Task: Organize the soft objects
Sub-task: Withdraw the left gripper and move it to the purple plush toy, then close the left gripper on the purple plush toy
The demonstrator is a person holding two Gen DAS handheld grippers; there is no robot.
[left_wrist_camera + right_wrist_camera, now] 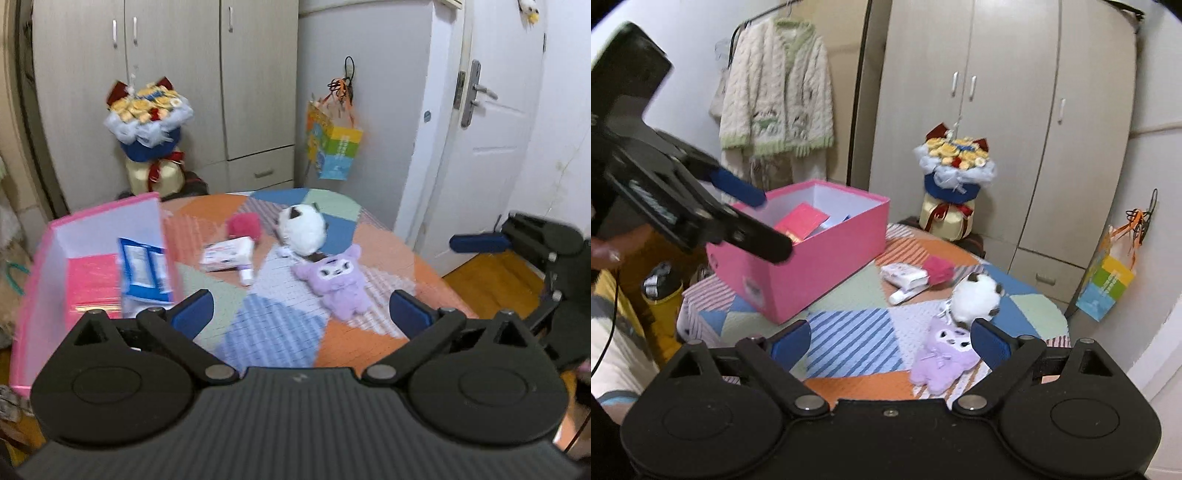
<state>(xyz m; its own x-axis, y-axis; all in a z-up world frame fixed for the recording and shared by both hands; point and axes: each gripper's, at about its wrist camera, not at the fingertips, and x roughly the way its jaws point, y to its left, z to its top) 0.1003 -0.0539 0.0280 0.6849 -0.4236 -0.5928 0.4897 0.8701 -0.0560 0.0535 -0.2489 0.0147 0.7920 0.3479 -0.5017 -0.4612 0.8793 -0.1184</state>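
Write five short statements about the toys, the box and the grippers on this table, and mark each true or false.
1. The purple plush lies on the table, outside the pink box. True.
2. The left gripper is shut on the white plush. False: its jaws stand wide open with nothing between them, and the white plush lies on the table.
3. The pink box has its lid on. False: it is open at the top, with a pink packet showing inside.
4. The right gripper is open and empty. True.
5. The white plush lies inside the box. False: it sits on the table just beyond the purple plush.
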